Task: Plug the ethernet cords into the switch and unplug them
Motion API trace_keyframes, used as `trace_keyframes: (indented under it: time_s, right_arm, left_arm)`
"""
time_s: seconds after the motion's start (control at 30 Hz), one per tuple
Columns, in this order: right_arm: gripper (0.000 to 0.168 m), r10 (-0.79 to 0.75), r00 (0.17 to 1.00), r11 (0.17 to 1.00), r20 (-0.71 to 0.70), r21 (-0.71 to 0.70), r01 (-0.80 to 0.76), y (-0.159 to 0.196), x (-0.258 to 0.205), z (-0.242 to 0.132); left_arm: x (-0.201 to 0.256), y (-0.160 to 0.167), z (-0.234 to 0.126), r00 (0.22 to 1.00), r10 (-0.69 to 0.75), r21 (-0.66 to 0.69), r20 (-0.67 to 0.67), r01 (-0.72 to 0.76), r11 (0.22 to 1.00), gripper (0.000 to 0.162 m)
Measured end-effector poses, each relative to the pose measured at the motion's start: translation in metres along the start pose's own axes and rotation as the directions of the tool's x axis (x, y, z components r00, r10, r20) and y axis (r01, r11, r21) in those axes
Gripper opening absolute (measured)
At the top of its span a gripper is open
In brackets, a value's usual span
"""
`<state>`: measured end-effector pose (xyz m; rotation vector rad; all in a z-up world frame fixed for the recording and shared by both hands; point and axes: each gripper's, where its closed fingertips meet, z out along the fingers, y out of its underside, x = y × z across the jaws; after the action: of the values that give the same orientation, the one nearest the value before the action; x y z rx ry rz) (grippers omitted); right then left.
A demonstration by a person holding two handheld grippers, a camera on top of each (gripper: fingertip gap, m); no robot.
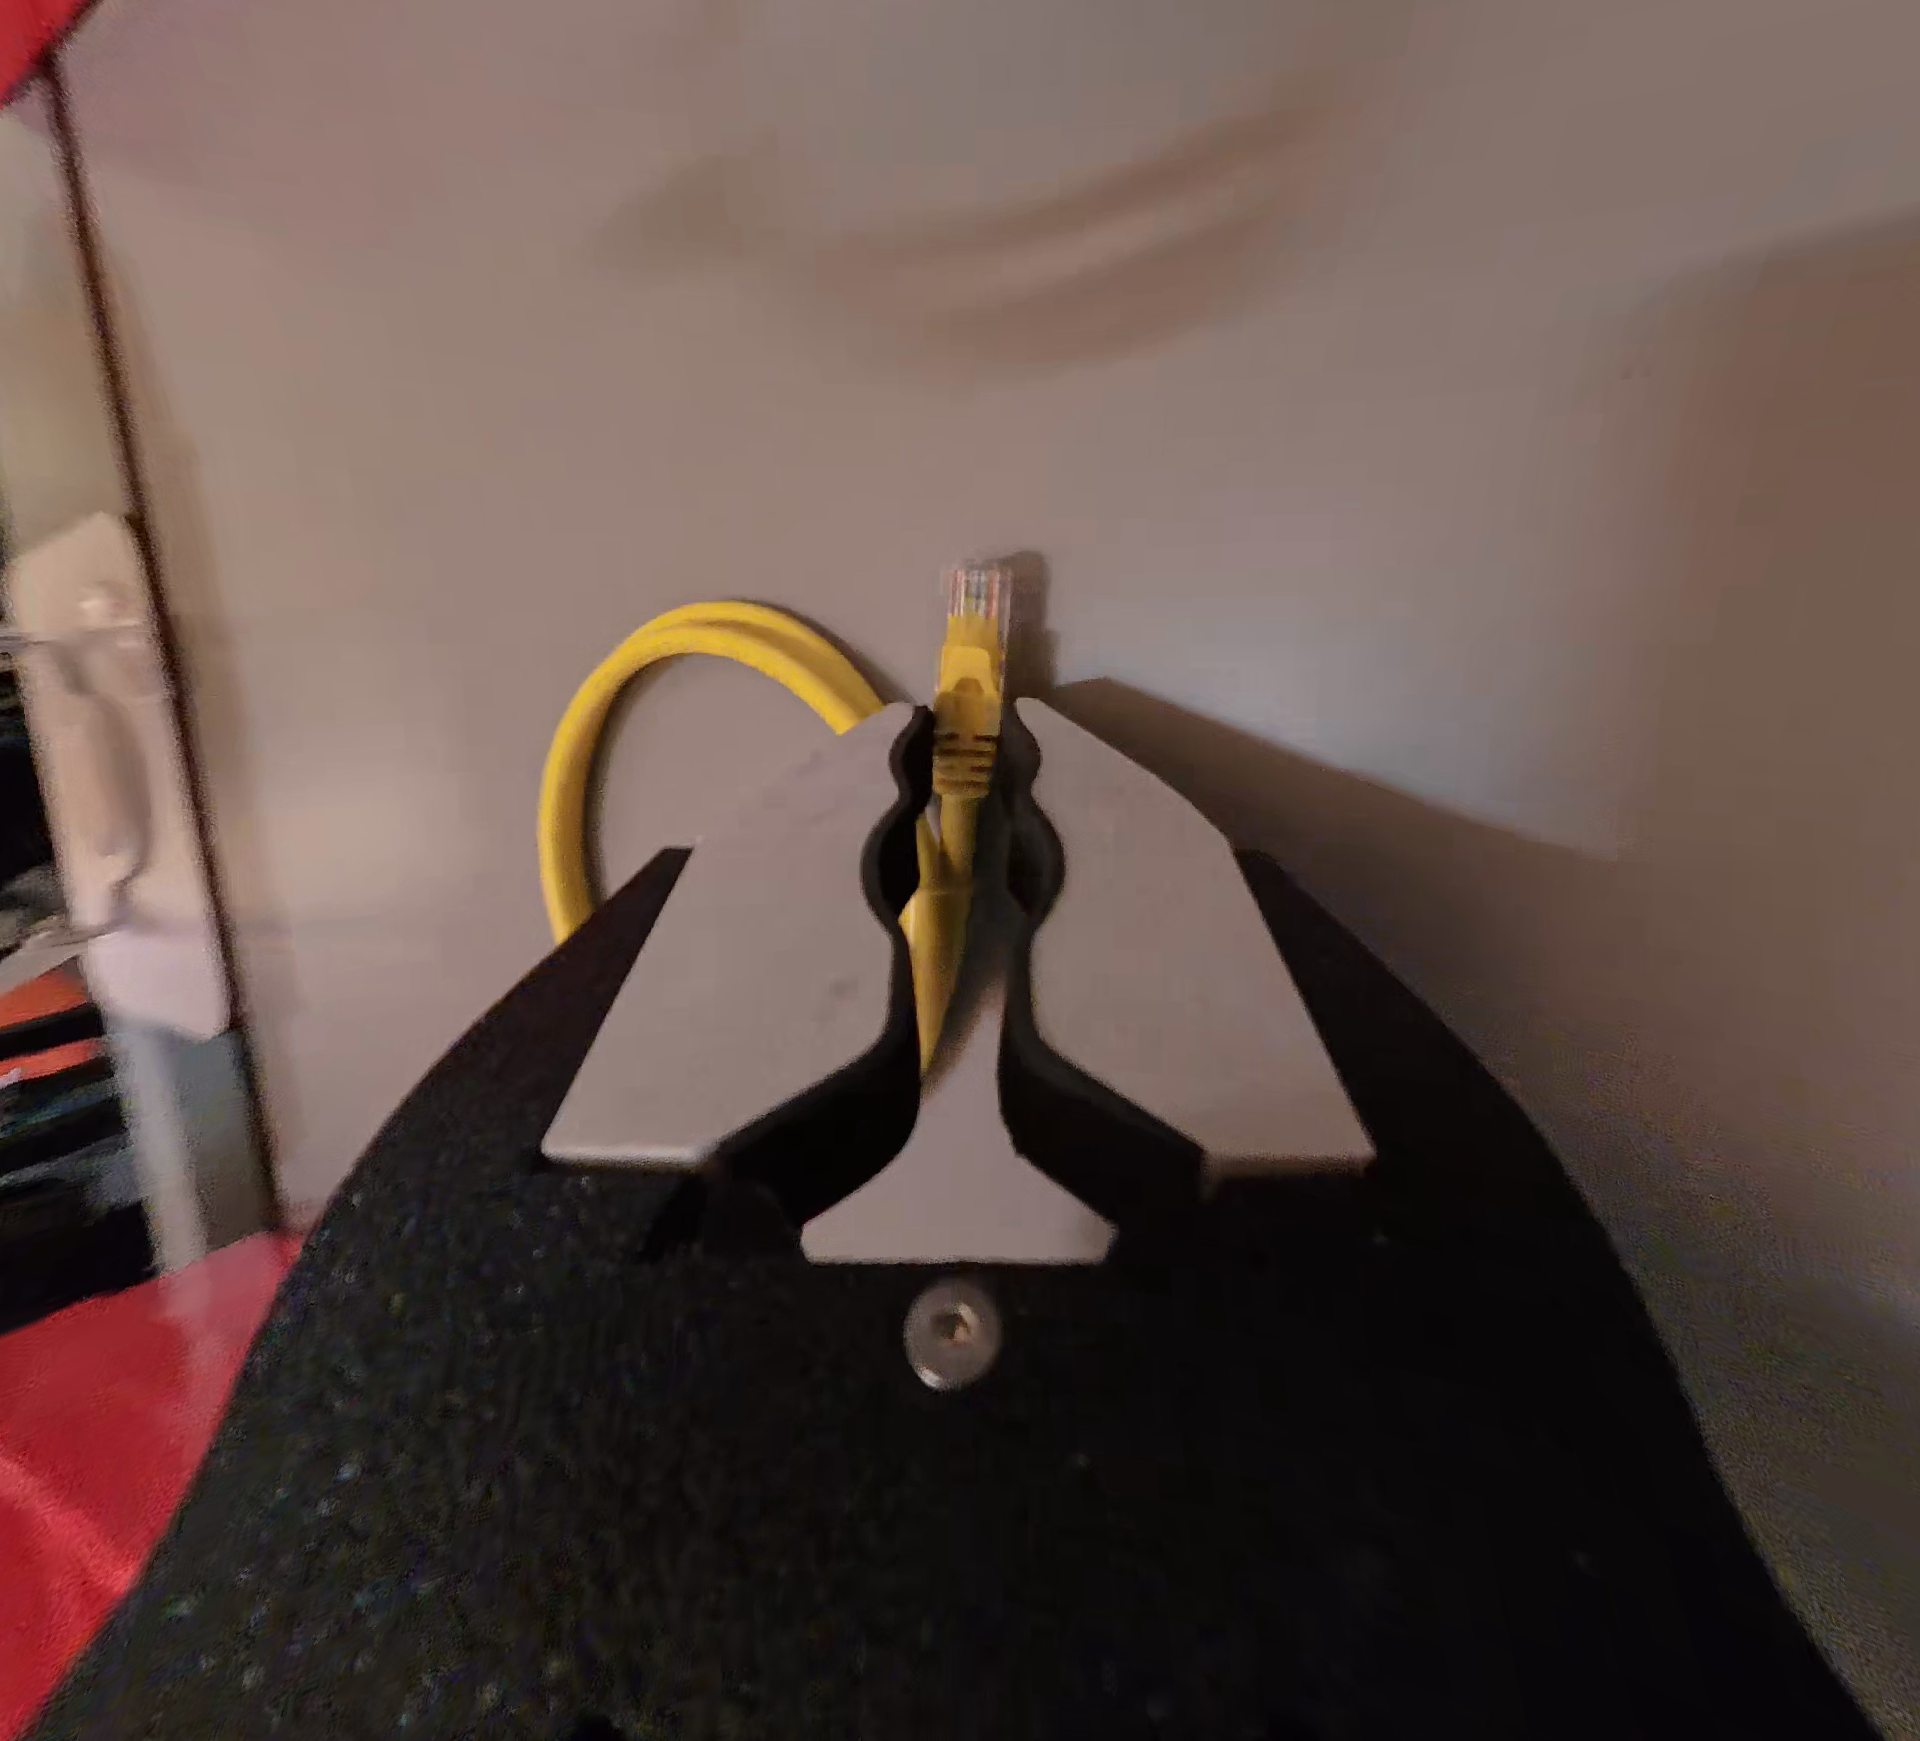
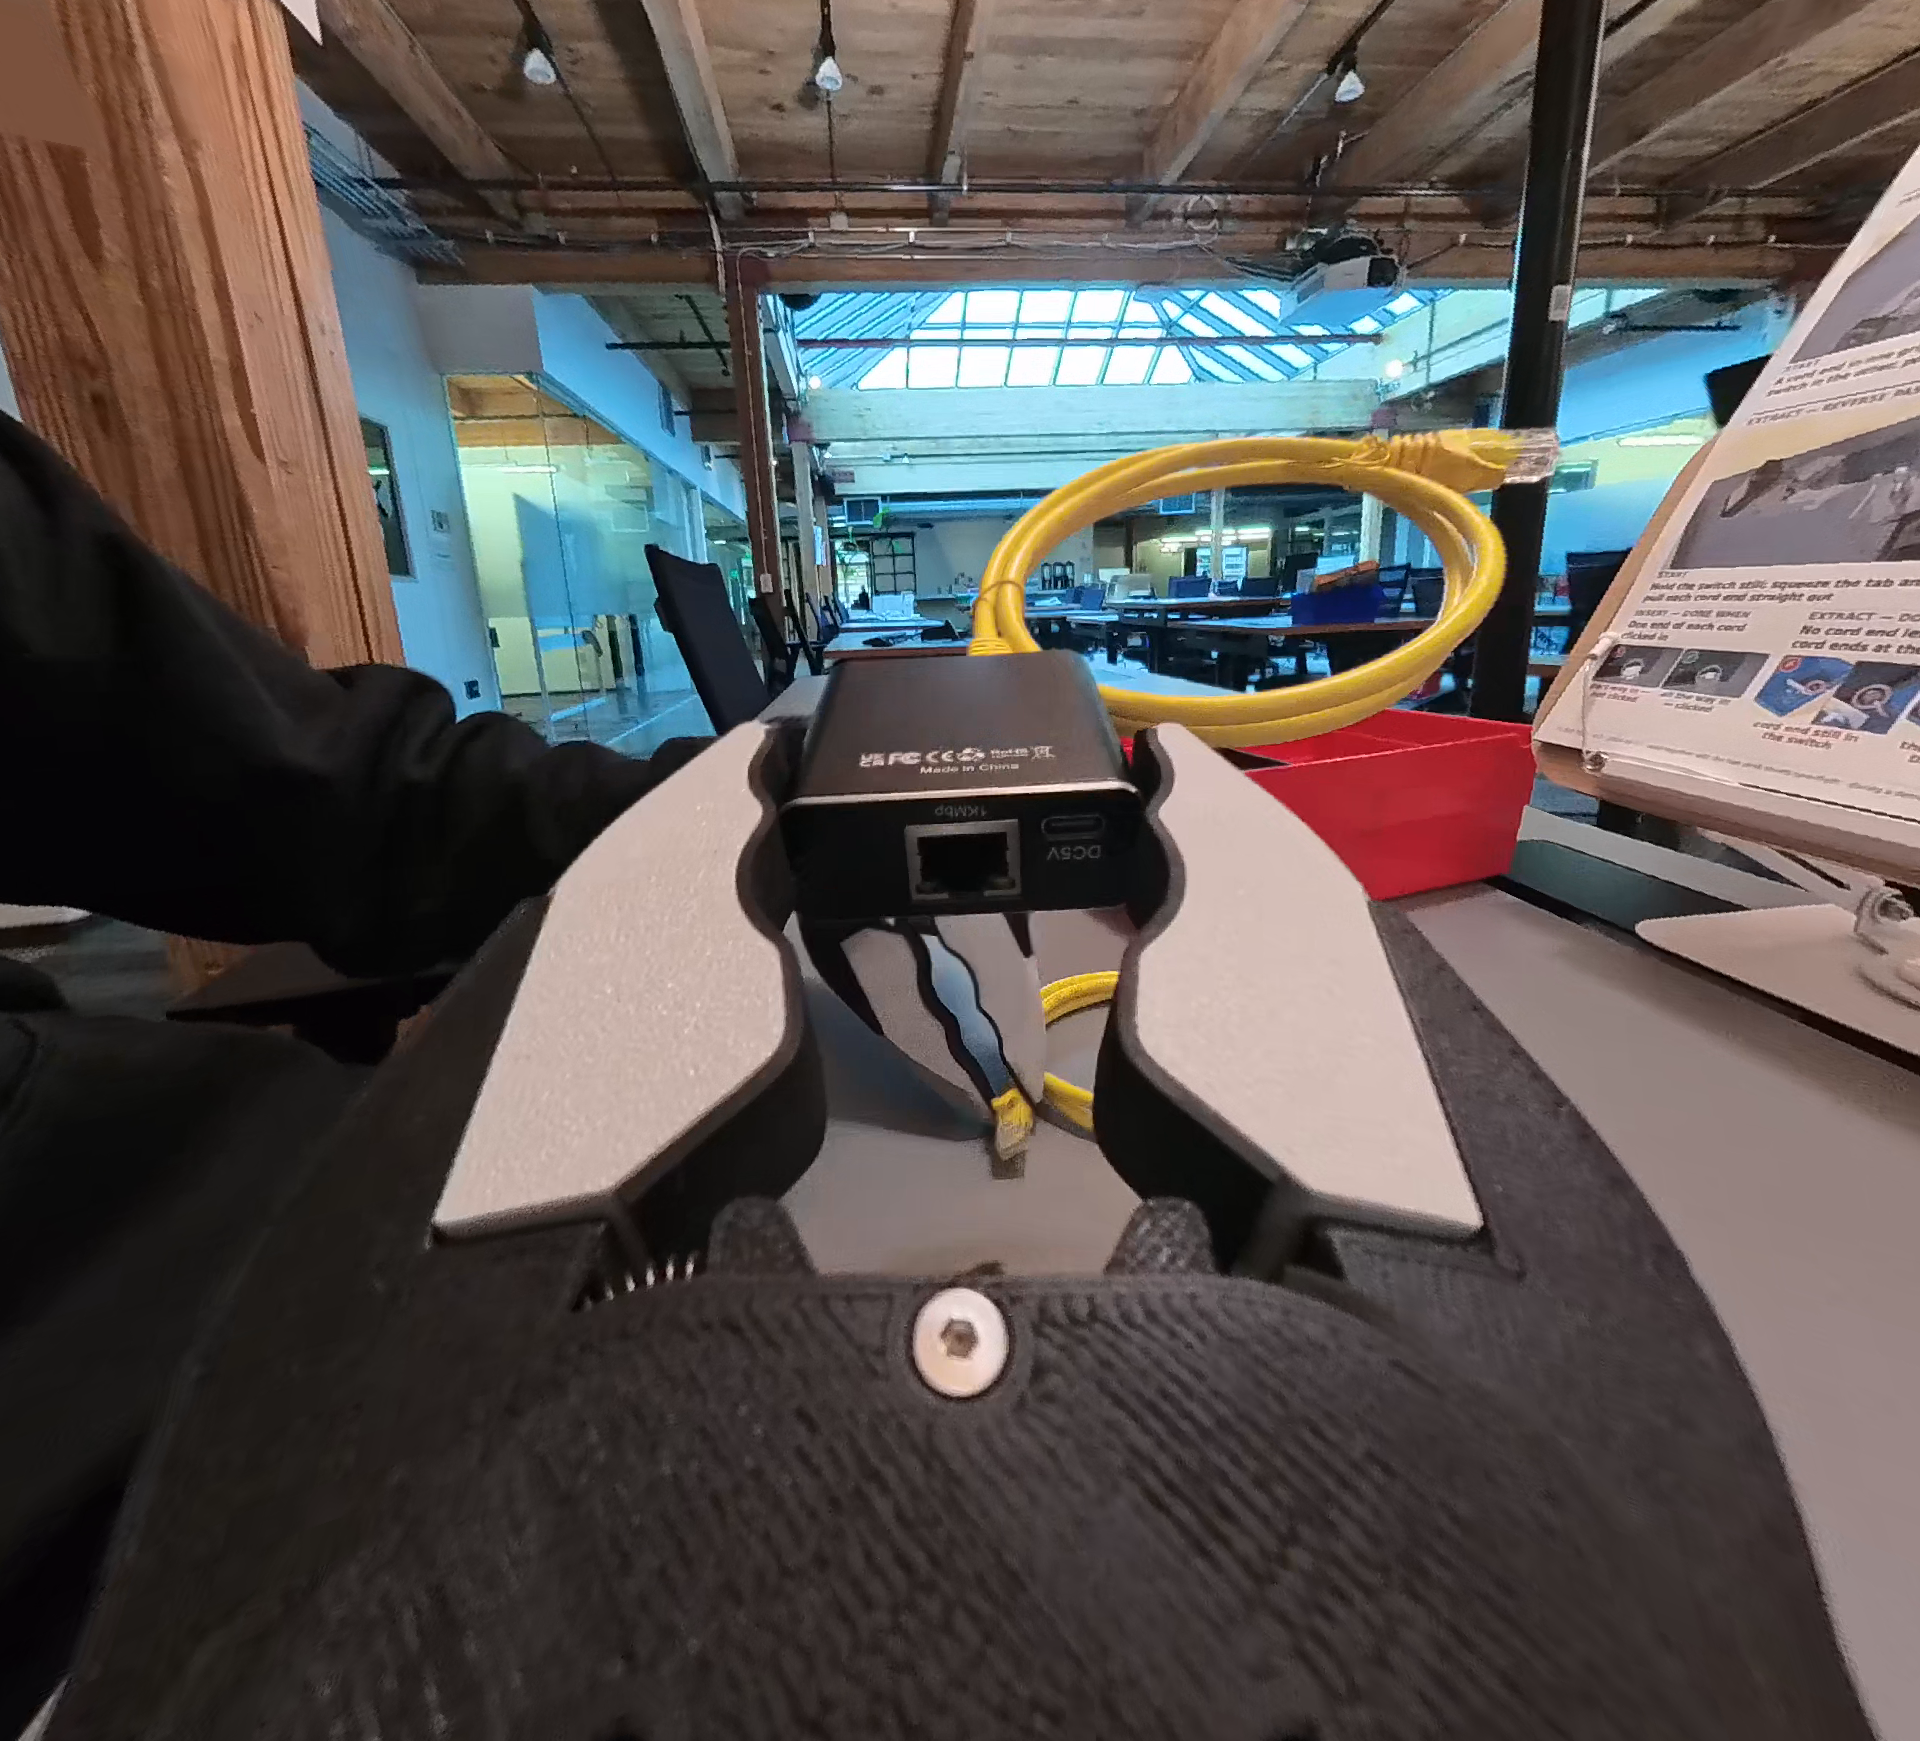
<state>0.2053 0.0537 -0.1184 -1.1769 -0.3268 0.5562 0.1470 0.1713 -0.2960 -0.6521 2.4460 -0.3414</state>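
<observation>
My right gripper [image 2: 958, 756] is shut on a black switch [image 2: 951, 704] and holds it above the grey table [image 2: 1683, 1141]. An empty port [image 2: 961, 863] faces the camera. A yellow ethernet cord [image 2: 1449, 611] comes off the switch's far side, loops up, and its free plug [image 2: 1496, 455] hangs in the air. My left gripper [image 1: 966, 715] is shut on a second yellow cord [image 1: 623, 683] just behind its plug [image 1: 975, 621], which points at the table surface [image 1: 1247, 341]. That gripper and plug [image 2: 1010, 1125] also show under the switch in the right wrist view.
A red bin [image 2: 1392, 787] stands behind the switch on the right, and red also shows at the left [image 1: 94, 1483]. An instruction sheet on a stand [image 2: 1766, 631] is at the far right. A wooden post [image 2: 156, 341] and a person's black sleeve [image 2: 260, 756] are on the left. The tips of one gripper are about 20 centimeters away from the tips of the other.
</observation>
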Motion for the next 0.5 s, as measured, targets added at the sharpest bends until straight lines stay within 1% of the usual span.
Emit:
trace_keyframes:
  time_s: [0.1, 0.2, 0.33, 0.43, 0.5]
  right_arm:
    - [0.064, 0.018, 1.000, 1.000, 0.006, 0.022, -0.018, -0.003, 0.001, -0.003]
    - [0.065, 0.017, 1.000, 1.000, 0.003, 0.015, -0.017, -0.002, 0.001, -0.003]
    - [0.064, 0.016, 1.000, 1.000, 0.003, 0.011, -0.016, -0.001, 0.001, -0.002]
    - [0.064, 0.050, 0.998, 0.998, 0.028, 0.041, -0.051, -0.004, -0.001, -0.003]
    - [0.064, 0.049, 0.998, 0.998, 0.027, 0.048, -0.050, -0.005, -0.001, -0.003]
  left_arm:
    - [-0.013, -0.002, -0.007, 0.990, 0.020, -0.024, 0.142, -0.017, 1.000, 0.012]
    - [-0.030, -0.005, -0.021, 0.959, 0.012, -0.020, 0.283, -0.007, 1.000, 0.012]
    - [-0.041, -0.020, -0.045, 0.929, -0.098, 0.092, 0.358, 0.069, 0.993, 0.012]
    - [-0.042, -0.032, -0.062, 0.921, -0.231, 0.194, 0.314, 0.176, 0.965, 0.012]
    - [-0.040, -0.044, -0.075, 0.913, -0.348, 0.296, 0.215, 0.279, 0.914, 0.012]
